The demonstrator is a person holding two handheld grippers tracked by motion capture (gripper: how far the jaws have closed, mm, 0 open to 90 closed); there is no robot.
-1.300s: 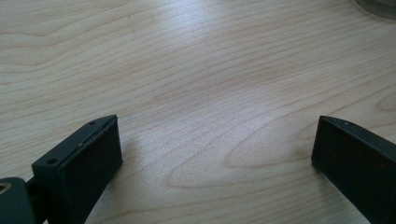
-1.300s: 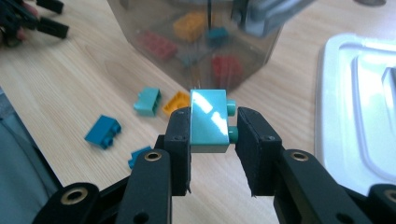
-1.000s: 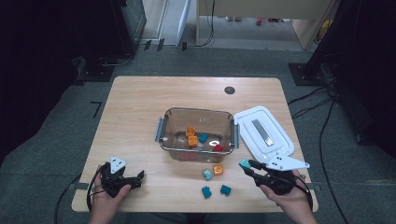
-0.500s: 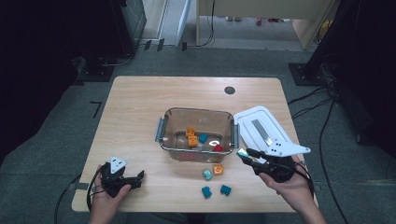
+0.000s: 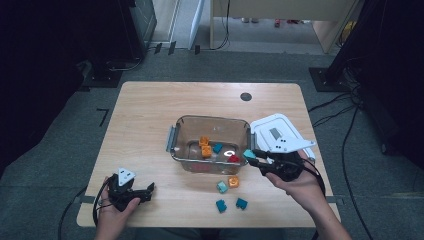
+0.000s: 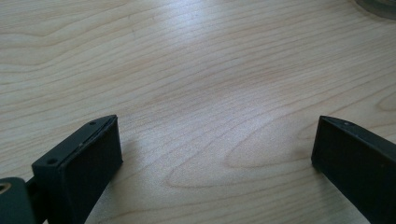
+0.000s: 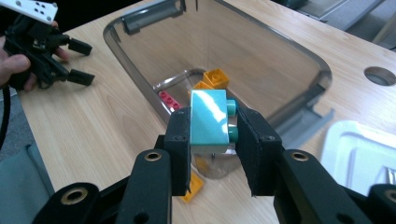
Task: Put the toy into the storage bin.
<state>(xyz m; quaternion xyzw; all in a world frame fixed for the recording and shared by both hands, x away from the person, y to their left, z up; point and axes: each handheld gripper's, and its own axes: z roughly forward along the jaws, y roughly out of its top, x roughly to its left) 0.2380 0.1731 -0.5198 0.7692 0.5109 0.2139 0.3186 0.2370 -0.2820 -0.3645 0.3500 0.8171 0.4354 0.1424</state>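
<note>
Blocks are going into the clear container (image 5: 210, 131) on the bench (image 5: 145, 115), I judge. Left claw (image 5: 145, 191) rests spread at the near edge. Right claw (image 7: 212, 133) pinches 1 teal block (image 7: 208, 116) beside the container's right rim; next it must carry over and release.

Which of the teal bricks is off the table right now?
The light teal brick clamped in the right gripper, by the clear container's near right corner. The other teal bricks lie on the table or inside the container.
</note>
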